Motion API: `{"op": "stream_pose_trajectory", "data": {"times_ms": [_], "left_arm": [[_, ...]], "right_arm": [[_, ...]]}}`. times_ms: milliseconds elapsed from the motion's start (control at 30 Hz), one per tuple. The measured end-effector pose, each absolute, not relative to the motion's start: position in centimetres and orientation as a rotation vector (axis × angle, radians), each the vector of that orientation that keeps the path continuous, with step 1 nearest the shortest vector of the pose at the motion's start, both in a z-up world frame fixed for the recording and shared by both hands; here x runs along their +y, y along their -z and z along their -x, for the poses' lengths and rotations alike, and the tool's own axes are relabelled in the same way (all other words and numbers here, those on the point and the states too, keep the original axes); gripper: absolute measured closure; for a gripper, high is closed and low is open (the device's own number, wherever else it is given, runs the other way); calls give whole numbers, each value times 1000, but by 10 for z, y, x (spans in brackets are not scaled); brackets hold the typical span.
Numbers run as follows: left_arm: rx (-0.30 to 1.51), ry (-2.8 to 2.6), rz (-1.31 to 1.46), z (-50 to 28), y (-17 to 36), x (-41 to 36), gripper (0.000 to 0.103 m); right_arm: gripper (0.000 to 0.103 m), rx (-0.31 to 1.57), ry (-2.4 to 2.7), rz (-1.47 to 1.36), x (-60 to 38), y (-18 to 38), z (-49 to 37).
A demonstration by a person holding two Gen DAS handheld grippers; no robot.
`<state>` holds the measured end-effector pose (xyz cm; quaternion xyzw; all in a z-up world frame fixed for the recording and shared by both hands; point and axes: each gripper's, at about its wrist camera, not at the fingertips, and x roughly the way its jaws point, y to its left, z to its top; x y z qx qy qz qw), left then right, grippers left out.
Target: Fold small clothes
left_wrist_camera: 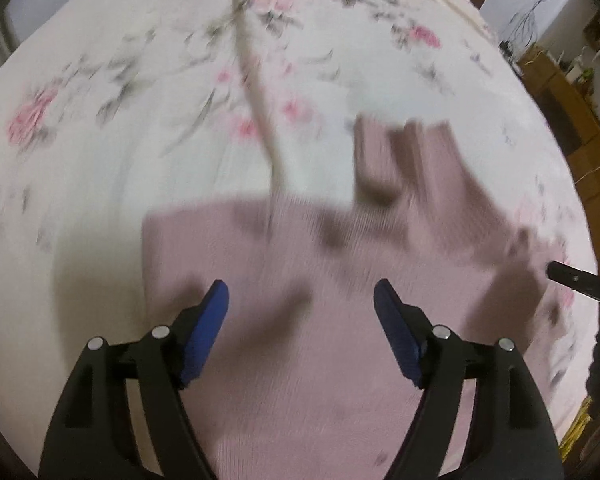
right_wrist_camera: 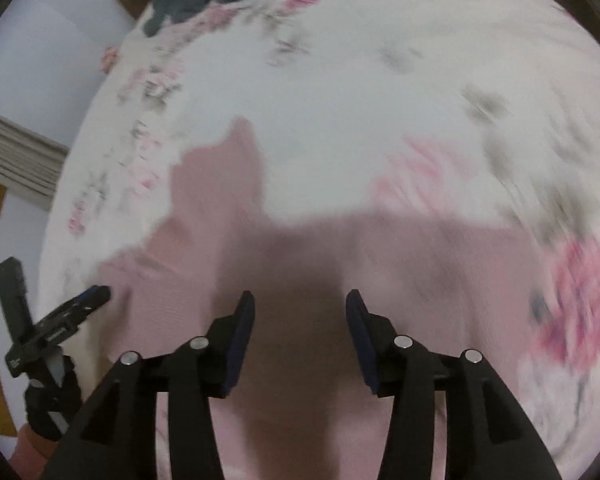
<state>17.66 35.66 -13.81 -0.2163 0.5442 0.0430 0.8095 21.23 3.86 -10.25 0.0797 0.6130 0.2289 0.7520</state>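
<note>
Left tool (left_wrist_camera: 301, 304): I'm hovering it spread, empty, low centre, ready to pinch the pink garment (left_wrist_camera: 300, 360).
Right tool (right_wrist_camera: 300, 312): likewise gaping, empty.
Bed (left_wrist_camera: 120, 160): giving flat support.

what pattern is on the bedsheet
White bedsheet with pink flowers and grey leaves, clearest in the left wrist view.

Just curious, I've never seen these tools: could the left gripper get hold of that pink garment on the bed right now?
Probably yes. The left gripper is open right over the pink garment, with nothing between them on the floral bedsheet.
</note>
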Motion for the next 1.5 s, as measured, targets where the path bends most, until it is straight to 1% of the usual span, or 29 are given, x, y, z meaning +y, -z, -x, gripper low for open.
{"op": "stream_pose_trajectory", "data": {"times_ms": [100,233,367,533,567,600,633,667,700,733,767,800,1000,1133,1333,1433,1467,1500], "left_arm": [[1169,-53,481,-216,139,359,28],[1211,32,529,-272,152,350,28],[1263,76,544,-303,174,339,28],[1293,63,555,-317,194,330,31],[1294,58,563,-319,199,331,35],[1296,52,565,-319,201,331,41],[1300,47,564,-320,203,330,52],[1303,40,558,-321,205,330,61],[1301,38,556,-321,206,330,65],[1296,53,572,-322,207,330,77],[1292,55,580,-321,206,331,93],[1278,61,589,-320,202,331,96],[1106,170,603,-299,154,328,96],[1011,246,582,-262,122,326,96],[972,314,586,-203,108,326,96],[981,343,571,-182,111,317,96],[991,341,562,-179,114,314,96],[1001,337,555,-176,118,313,95]], "right_arm": [[50,1328,-574,-150,72,104,-248],[48,1386,-618,-119,114,127,-293],[48,1427,-601,-30,136,150,-315],[46,1455,-619,-56,142,164,-326],[46,1463,-622,-62,143,167,-329],[50,1469,-626,-70,144,170,-331],[56,1472,-628,-78,143,171,-333],[70,1476,-631,-83,143,173,-334],[82,1480,-637,-93,143,174,-335],[86,1484,-641,-112,141,175,-336],[89,1482,-647,-125,136,173,-335],[89,1474,-661,-140,133,169,-335],[91,1383,-761,-227,111,129,-317],[91,1314,-839,-244,89,93,-288],[91,1280,-877,-269,54,66,-245],[91,1305,-887,-260,45,67,-227],[91,1320,-877,-227,44,72,-223],[87,1332,-863,-202,48,77,-222]]}}
